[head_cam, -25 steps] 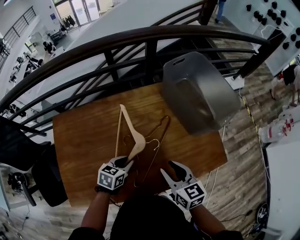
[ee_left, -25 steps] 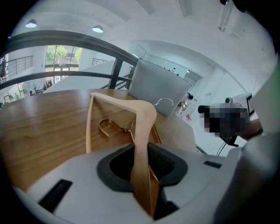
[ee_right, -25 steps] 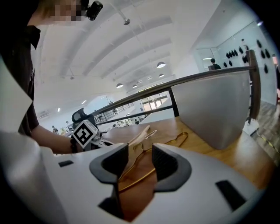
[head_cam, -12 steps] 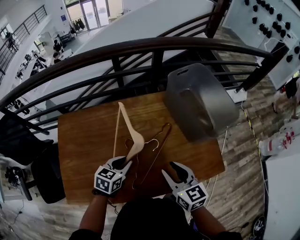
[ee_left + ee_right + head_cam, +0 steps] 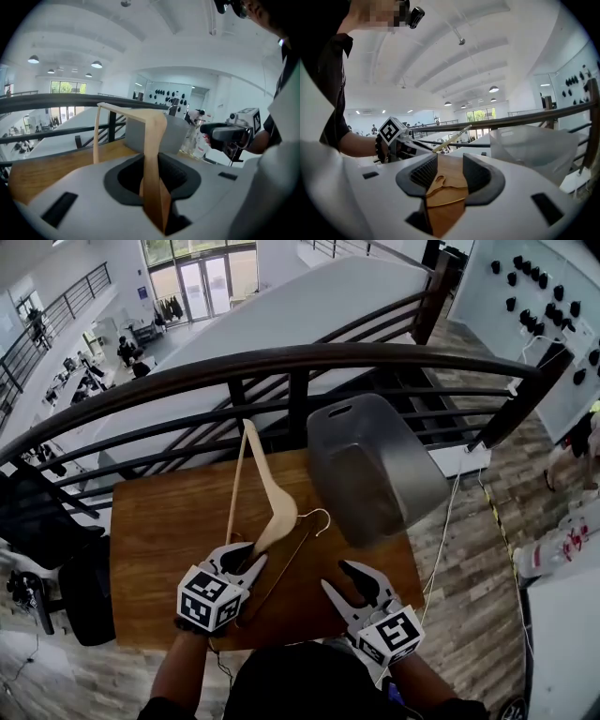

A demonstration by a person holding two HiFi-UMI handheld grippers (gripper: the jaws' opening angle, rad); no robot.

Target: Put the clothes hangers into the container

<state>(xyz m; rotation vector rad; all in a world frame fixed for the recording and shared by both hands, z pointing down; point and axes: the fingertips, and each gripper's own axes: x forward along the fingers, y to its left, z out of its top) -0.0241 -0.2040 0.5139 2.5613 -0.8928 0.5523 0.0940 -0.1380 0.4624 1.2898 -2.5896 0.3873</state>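
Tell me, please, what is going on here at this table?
A person is working with a handheld gripper in each hand. The left gripper is shut on a light wooden hanger, held up above the wooden table. The right gripper is open and empty, beside a second, darker hanger that lies on the table. The grey container sits at the table's far right.

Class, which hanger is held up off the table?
The pale wooden hanger, clamped in the left hand-held gripper; the thin dark hanger lies on the table.
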